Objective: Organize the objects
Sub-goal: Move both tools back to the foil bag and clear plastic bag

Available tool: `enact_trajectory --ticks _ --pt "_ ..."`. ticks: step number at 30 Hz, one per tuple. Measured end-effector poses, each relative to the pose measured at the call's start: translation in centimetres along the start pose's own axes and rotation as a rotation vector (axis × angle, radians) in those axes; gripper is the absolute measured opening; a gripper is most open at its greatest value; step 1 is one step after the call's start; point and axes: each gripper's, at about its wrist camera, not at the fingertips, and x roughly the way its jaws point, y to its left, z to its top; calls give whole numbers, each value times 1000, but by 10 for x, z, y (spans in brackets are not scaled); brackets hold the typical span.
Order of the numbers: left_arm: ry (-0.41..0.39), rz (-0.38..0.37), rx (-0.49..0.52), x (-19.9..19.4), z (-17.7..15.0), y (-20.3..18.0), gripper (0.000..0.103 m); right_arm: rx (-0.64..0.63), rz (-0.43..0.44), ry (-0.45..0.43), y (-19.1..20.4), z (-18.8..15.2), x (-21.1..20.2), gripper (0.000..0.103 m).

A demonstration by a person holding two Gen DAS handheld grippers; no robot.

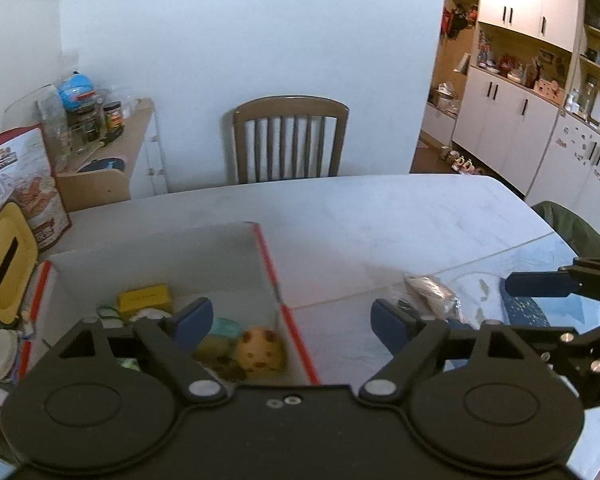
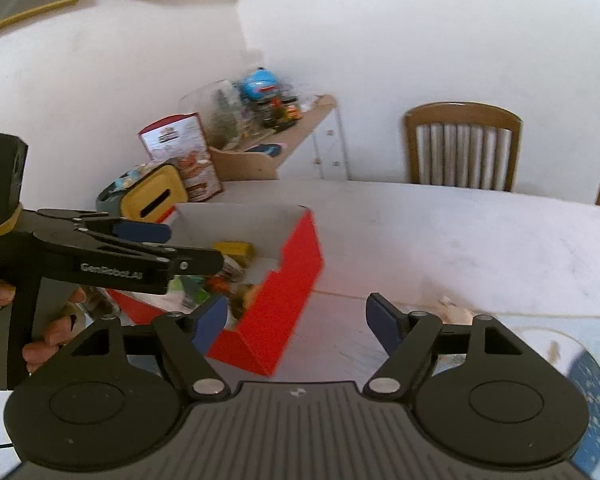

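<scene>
Red-sided cardboard box (image 1: 284, 308) sat left; the crinkled clear plastic packet (image 1: 428, 290) lay on the surface just right, nearest the left gripper (image 1: 292, 320). Both grippers' jaws gaped wide, empty, right gripper (image 2: 296, 320) included.

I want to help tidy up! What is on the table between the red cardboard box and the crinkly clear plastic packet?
Nothing: between the red cardboard box and the crinkly clear plastic packet only bare pale marble tabletop shows, clearest in the left wrist view.
</scene>
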Motion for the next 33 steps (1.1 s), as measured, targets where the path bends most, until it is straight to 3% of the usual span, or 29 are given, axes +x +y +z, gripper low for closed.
enact_trajectory --ticks 13,24,33 --pt "28 -31 26 27 -12 -62 102 71 -108 13 -73 -27 -29 79" --pt "59 -1 55 69 -28 -98 102 176 -170 69 -133 -21 0 79" --pt "87 10 29 103 -30 -109 102 215 -177 136 -153 -18 34 80"
